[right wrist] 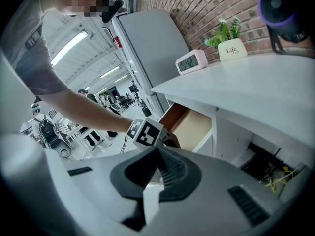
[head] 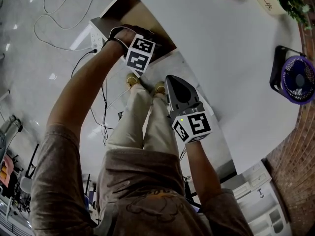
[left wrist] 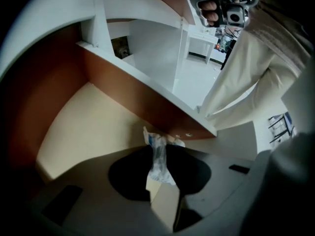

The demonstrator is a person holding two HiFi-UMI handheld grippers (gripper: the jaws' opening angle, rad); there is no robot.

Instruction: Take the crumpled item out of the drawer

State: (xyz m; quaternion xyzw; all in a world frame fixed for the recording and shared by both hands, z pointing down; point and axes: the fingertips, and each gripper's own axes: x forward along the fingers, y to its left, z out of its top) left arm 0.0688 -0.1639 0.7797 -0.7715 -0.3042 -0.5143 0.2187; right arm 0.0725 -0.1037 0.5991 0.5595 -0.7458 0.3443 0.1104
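Note:
The drawer (head: pixel 132 11) stands pulled out from under the white desk; its brown walls and pale floor (left wrist: pixel 83 127) fill the left gripper view. My left gripper (left wrist: pixel 159 154) reaches down into it, under its marker cube (head: pixel 140 53). Its dark pads pinch a crumpled white and blue plastic item (left wrist: pixel 158 156), which stands in a narrow strip between them near the drawer's front wall. My right gripper (head: pixel 171 80) hangs in front of the desk, outside the drawer. Its ribbed pads (right wrist: pixel 170 168) meet with nothing between them.
The white desk top (head: pixel 221 58) carries a purple fan (head: pixel 298 80), a potted plant (right wrist: pixel 230 45) and a small clock (right wrist: pixel 191 61). Cables (head: pixel 64 18) lie on the floor at the left. The person's legs (head: pixel 147 117) stand close to the desk front.

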